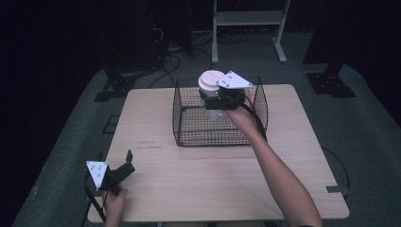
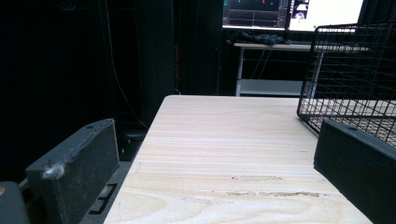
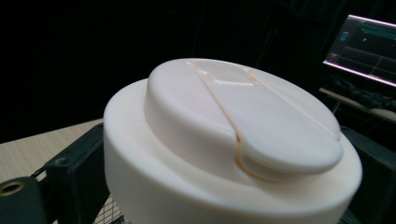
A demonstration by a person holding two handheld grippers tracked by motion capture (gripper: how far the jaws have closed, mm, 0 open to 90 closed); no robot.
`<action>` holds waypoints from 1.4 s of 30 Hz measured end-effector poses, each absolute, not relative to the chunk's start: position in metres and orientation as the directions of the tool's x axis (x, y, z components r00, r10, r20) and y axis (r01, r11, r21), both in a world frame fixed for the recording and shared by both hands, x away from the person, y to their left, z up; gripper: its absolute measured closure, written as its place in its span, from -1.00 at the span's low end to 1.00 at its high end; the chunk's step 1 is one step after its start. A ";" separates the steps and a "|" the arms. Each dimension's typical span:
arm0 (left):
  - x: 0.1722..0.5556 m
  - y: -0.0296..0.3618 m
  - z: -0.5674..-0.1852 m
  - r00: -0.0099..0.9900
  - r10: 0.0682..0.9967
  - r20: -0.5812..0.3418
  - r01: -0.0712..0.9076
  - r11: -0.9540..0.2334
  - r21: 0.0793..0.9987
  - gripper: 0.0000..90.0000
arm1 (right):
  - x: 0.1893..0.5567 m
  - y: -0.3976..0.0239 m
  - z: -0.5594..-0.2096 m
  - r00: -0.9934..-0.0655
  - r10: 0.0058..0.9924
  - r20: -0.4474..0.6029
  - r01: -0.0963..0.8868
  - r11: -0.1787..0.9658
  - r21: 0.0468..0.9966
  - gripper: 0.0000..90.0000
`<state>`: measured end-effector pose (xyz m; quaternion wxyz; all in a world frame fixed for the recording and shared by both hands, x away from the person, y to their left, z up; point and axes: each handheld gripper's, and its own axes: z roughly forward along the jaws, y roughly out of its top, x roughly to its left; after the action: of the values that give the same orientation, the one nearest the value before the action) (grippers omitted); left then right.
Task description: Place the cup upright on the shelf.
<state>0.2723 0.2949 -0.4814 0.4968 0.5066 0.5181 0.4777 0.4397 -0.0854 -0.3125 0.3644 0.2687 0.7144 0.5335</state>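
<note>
My right gripper (image 1: pixel 222 97) is clamped on a white-lidded jar (image 3: pixel 233 149), holding it above the wire basket (image 1: pixel 189 127) at the table's (image 1: pixel 213 184) far side. My left gripper (image 1: pixel 124 163) rests near the front-left corner, jaws apart.

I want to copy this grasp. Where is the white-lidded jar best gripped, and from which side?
Grip the jar across the wide round wall of its lid, jaws on opposite sides, coming level from the person's side. The right gripper holds it so above the wire basket; the stepped top offers no flat faces.
</note>
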 end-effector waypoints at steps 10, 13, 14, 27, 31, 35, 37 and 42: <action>0.272 0.295 -0.481 0.007 0.999 -0.034 0.049 0.034 0.998 -1.00 | 0.451 -0.077 -0.327 -0.601 0.761 -0.244 0.012 0.313 0.950 -0.91; 0.272 0.296 -0.481 0.007 0.999 -0.038 0.049 0.038 0.998 -1.00 | 0.456 -0.074 -0.332 -0.605 0.760 -0.237 0.021 0.313 0.949 -0.91; 0.272 0.296 -0.481 0.007 0.999 -0.037 0.049 0.037 0.998 -1.00 | 0.459 -0.072 -0.336 -0.606 0.760 -0.234 0.026 0.313 0.949 -0.91; 0.272 0.295 -0.481 0.009 0.999 -0.035 0.047 0.034 0.998 -1.00 | 0.476 -0.068 -0.358 -0.610 0.762 -0.216 0.072 0.325 0.943 -0.91; 0.272 0.295 -0.481 0.008 0.999 -0.035 0.047 0.034 0.998 -1.00 | 0.480 -0.066 -0.365 -0.613 0.760 -0.216 0.083 0.334 0.939 -0.91; 0.272 0.295 -0.481 0.008 0.999 -0.035 0.047 0.035 0.998 -1.00 | 0.483 -0.067 -0.368 -0.614 0.764 -0.200 0.094 0.322 0.942 -0.91; 0.272 0.295 -0.481 0.007 0.999 -0.035 0.046 0.035 0.998 -1.00 | 0.485 -0.068 -0.370 -0.613 0.766 -0.194 0.098 0.317 0.943 -0.91; 0.272 0.295 -0.481 0.008 0.999 -0.036 0.046 0.036 0.998 -1.00 | 0.489 -0.070 -0.375 -0.614 0.768 -0.181 0.113 0.312 0.943 -0.91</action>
<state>0.2723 0.2954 -0.4814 0.4994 0.5045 0.5182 0.4770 0.4892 -0.0703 -0.3746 0.3241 0.2968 0.7424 0.5057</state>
